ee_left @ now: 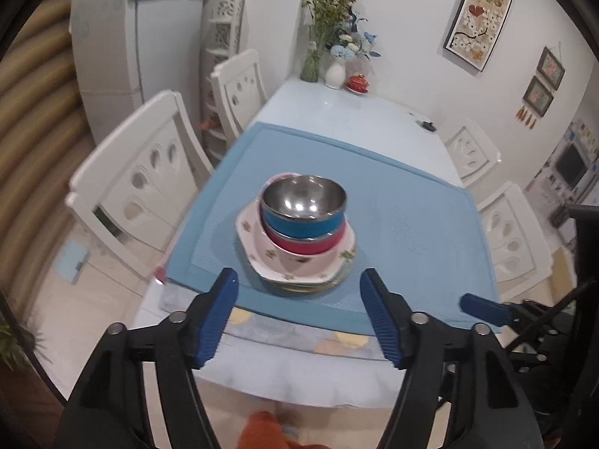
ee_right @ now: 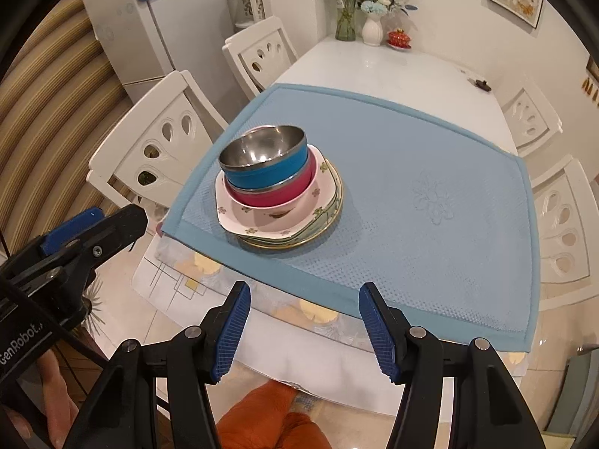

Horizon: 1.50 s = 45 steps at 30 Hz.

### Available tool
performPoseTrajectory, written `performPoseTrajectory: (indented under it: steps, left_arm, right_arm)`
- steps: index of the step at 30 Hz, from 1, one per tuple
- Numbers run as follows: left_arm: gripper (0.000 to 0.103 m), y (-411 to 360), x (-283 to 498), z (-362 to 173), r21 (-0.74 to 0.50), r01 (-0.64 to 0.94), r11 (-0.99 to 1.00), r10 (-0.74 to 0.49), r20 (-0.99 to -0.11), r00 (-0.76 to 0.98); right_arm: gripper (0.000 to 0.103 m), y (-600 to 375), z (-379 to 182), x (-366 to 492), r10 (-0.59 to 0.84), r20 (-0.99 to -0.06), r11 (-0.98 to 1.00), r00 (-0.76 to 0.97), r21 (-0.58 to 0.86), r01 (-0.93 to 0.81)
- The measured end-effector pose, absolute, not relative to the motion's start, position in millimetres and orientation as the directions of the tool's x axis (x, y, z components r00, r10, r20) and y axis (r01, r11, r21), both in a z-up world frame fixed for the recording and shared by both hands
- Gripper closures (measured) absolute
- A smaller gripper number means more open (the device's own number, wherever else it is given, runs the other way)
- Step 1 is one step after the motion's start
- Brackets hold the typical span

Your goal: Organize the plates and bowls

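One stack stands on the blue mat. A steel bowl with a blue outside sits in a red bowl, inside a pink floral square dish, on green-and-gold rimmed plates. My left gripper is open and empty, just short of the stack. My right gripper is open and empty at the table's near edge, right of the stack. Each gripper shows at the side of the other's view.
White chairs stand along both sides of the white table. Vases of flowers and a small red lidded pot stand at the far end. A small dark object lies at the far right.
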<state>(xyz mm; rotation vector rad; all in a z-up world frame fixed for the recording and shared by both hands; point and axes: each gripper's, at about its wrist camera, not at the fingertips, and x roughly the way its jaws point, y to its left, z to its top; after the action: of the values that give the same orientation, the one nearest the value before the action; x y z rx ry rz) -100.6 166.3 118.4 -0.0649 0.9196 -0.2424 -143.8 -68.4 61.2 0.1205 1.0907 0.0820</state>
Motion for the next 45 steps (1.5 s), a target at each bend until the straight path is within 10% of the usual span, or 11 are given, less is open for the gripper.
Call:
performPoseTrajectory:
  steps: [23, 45]
  left_arm:
    - [0.034, 221, -46, 99, -0.216, -0.010, 0.976, -0.164, -0.769, 0.618]
    - [0.034, 213, -11, 107, 0.122, 0.105, 0.987, 0.021, -0.745, 0.667]
  right_arm:
    - [0.045, -41, 41, -93, 0.057, -0.910, 0.993, 0.410, 0.096, 0.073]
    - [0.045, -15, 49, -61, -0.060, -0.912, 0.997, 0.406, -0.036, 0.067]
